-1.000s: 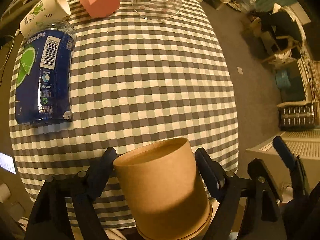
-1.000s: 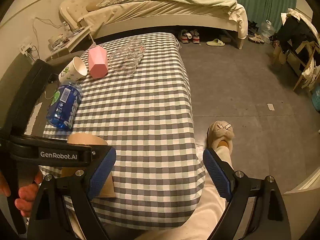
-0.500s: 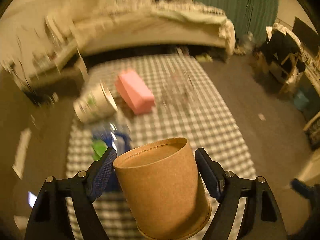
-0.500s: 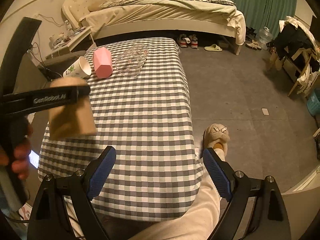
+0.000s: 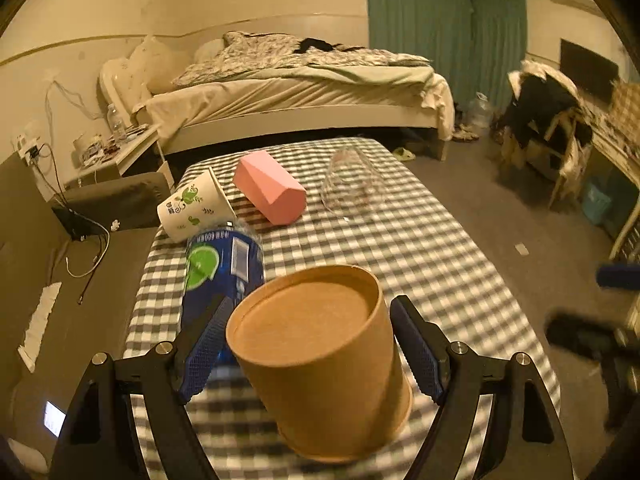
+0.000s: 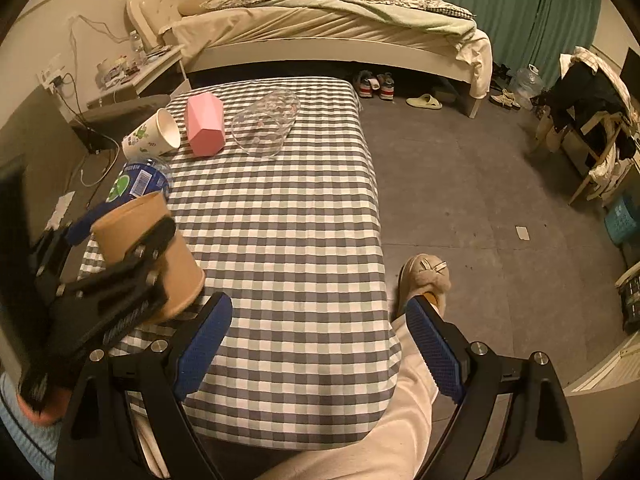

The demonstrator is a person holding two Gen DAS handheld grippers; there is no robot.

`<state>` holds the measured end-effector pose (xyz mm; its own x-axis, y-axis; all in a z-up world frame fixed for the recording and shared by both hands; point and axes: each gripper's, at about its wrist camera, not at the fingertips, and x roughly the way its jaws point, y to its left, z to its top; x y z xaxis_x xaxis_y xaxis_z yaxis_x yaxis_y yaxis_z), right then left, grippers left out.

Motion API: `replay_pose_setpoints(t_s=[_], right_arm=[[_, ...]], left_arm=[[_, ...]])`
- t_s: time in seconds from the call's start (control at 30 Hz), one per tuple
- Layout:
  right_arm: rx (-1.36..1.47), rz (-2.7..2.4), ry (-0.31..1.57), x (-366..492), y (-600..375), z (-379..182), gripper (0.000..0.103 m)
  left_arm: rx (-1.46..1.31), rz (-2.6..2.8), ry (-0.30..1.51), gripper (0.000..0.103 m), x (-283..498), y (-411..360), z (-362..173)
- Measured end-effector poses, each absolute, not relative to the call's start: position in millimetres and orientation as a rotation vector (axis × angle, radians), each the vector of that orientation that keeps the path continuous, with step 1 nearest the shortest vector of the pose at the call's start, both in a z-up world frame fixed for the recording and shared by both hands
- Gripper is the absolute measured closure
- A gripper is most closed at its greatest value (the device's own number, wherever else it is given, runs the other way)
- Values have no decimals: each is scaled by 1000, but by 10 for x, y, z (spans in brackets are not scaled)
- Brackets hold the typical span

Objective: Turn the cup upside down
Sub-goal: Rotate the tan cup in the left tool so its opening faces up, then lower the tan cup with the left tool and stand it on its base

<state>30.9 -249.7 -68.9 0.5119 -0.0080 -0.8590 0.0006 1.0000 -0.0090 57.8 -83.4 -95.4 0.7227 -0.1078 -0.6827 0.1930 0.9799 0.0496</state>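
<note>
The left hand-held gripper (image 5: pixel 308 344) pinches the brown paper cup (image 5: pixel 320 360) by its sides above the near left part of the checked grey-and-white tabletop (image 6: pixel 288 216), the cup tilted with its closed base up and towards the camera and its open mouth lower. The right hand-held gripper (image 6: pixel 320 344) is spread wide with nothing between its blue pads. Behind the cup lies a blue plastic bottle (image 5: pixel 224 264) on its side.
</note>
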Motion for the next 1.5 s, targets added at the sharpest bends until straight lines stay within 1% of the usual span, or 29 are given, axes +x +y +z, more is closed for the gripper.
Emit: replay_pose_setpoints(t_s=[0.17,0.53,0.7,0.93,1.2,1.33,1.5], right_arm=[[-22,-15,1026,322,-2432,-654,14],[-19,-31,999,276,-2437,-540,14],[-3,-39,967,236,-2467,-409,14],[10,-40,880,111,-2443,-114,14],[12,-15,783,-111,-2341,152,14],[4,12,754,-205,-2234,189,14],[-6,65,750,-267,-2041,121,14]], left_arm=[[89,-236,835,21,445,-817,-1088],[49,-281,817,21,429,-843,-1001],[22,-291,793,21,406,-824,-849],[0,-262,723,21,337,-708,-433],[-35,-192,660,21,152,-340,34],[-33,-169,647,21,41,-185,83],[-24,-122,677,21,-70,-8,-72]])
